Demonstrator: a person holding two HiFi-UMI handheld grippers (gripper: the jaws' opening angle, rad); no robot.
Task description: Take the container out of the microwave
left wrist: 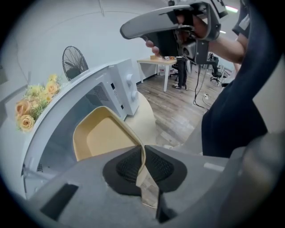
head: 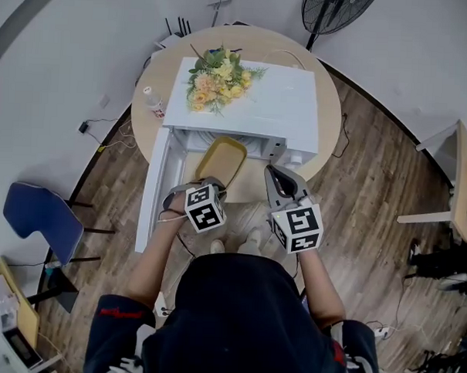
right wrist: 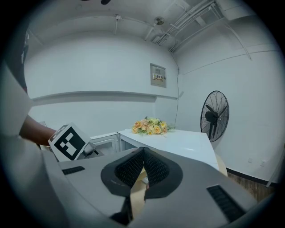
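The left gripper view shows the left gripper (left wrist: 142, 156) pinching the thin rim of the yellow container (left wrist: 100, 138), which the head view places tilted at the mouth of the open white microwave (head: 279, 106), while the right gripper (right wrist: 143, 165) hangs closed and empty.

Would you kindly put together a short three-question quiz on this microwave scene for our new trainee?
1. True or false: the left gripper is clamped on the yellow container's rim.
2. What lies on top of the microwave? A) a kettle B) flowers C) a plate
3. Fill in: the right gripper's jaws are ____ and hold nothing.
Key: 1 true; 2 B; 3 shut.
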